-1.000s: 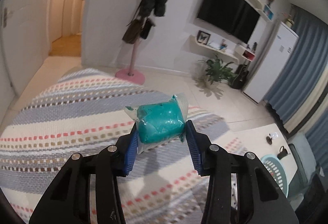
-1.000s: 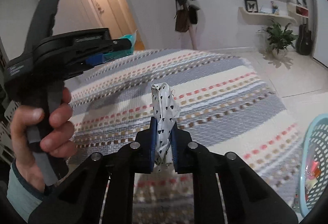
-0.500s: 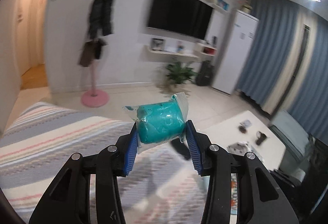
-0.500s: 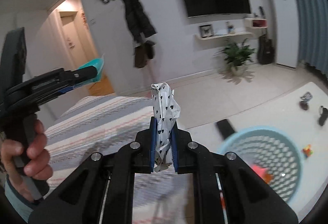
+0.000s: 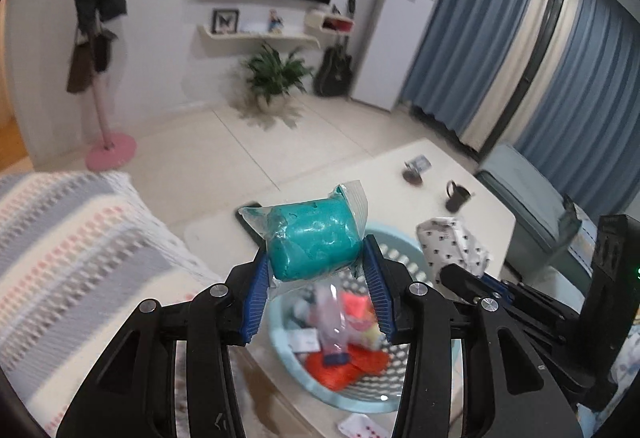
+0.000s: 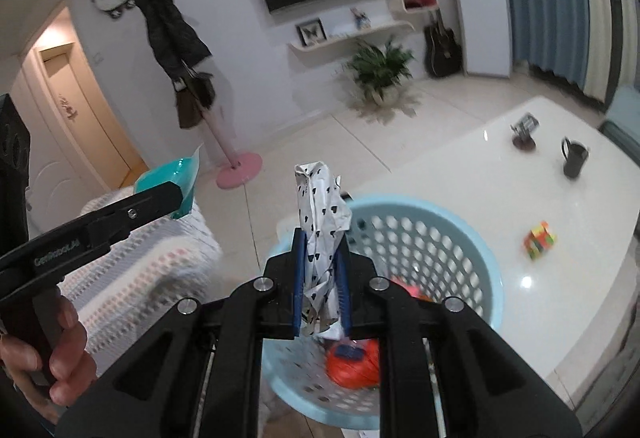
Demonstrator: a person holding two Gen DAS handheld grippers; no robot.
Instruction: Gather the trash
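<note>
Dim indoor light, motion blur, fisheye warping.

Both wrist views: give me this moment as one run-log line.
left gripper: shut on teal packet | right gripper: shut on heart-print wrapper | both over blue basket | basket: holds trash | phase: pre-drop

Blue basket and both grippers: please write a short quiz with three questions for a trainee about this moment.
1. True or false: the left gripper holds a teal packet.
2. What does the right gripper hold? A) mug B) crumpled white paper with black hearts C) cube
3. Fill in: the blue basket stands on a white ____.

Key: 1 true; 2 B, the paper; 3 table.
</note>
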